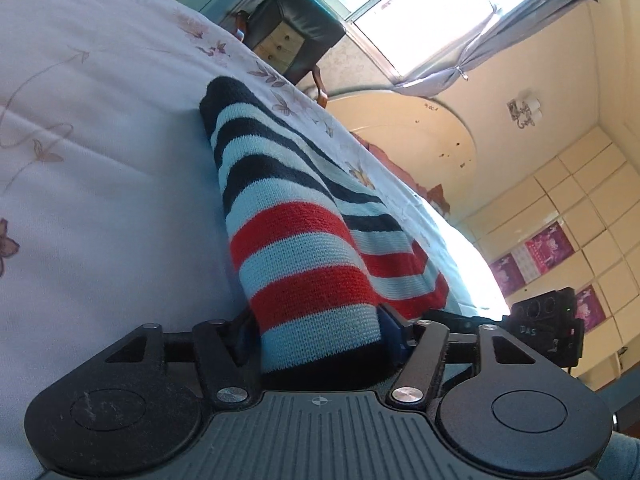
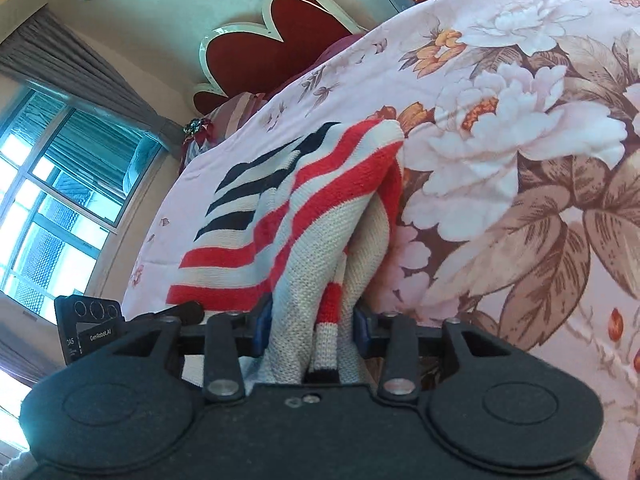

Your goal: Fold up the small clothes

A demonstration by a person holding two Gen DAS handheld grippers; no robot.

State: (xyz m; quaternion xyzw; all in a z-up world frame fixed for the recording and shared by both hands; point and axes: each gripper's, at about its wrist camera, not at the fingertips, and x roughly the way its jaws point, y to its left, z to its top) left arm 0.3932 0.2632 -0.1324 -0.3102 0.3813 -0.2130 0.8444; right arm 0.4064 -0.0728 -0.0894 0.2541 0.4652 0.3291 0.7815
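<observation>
Your left gripper [image 1: 320, 332] and right gripper [image 2: 310, 328] each straddle a bunched edge of the striped knit garment [image 1: 296, 240] on the floral bedsheet [image 2: 520, 160]; pad contact is hidden. Open sheet lies either side.

Striped knit garment [image 1: 296, 248] lies on floral bedsheet [image 1: 100, 160], between the left gripper [image 1: 316, 336] fingers.

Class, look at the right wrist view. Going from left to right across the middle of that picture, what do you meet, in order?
Window → striped knit garment, its near end between the fingers of the right hand-held gripper → flowered bedspread.
</observation>
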